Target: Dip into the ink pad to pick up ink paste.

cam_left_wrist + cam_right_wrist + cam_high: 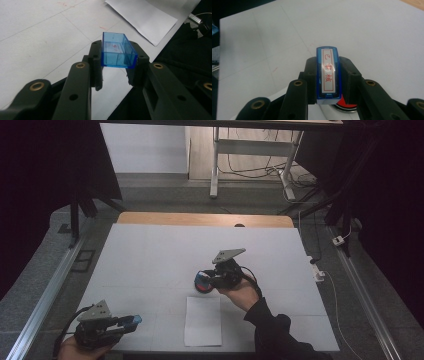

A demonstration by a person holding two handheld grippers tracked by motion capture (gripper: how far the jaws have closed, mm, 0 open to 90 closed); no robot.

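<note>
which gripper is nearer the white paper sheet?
Right. The right gripper, holding a blue stamp, sits just past the paper sheet's far edge; the left gripper, holding a blue cap, is farther left.

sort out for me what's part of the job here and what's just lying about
In the job:
- blue stamp, clamped in the right gripper
- clear blue cap, clamped in the left gripper
- round red ink pad beneath the stamp
- white paper sheet, likely for stamping

Lying about:
- white table cover
- desk frame and floor cables behind
</note>
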